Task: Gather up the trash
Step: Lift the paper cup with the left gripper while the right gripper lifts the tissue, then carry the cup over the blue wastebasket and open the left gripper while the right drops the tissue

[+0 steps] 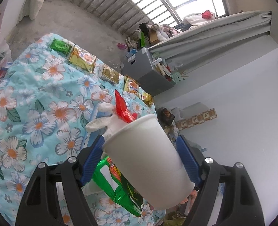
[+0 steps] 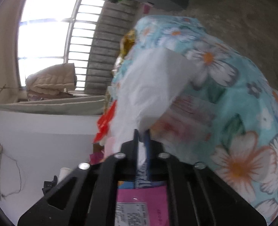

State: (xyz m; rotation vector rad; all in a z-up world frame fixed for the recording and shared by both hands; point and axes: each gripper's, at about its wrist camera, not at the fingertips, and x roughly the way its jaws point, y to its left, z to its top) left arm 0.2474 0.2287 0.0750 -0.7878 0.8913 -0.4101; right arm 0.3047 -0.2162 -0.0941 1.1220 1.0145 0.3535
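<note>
White paper cup [image 1: 148, 160], tilted, clamped between the blue pads of the left gripper [image 1: 140, 158]; already holds a red wrapper [image 1: 123, 107] and crumpled white tissue [image 1: 105, 120]. Right gripper [image 2: 142, 137]: jaws together on a thin white tissue sheet [image 2: 148, 86], blurred, above the floral blue cloth [image 2: 233, 98]. Judged partway done: sheet not yet in cup; green packet [image 1: 120, 188] and gold snack packs [image 1: 83, 58] remain on the cloth.
</note>
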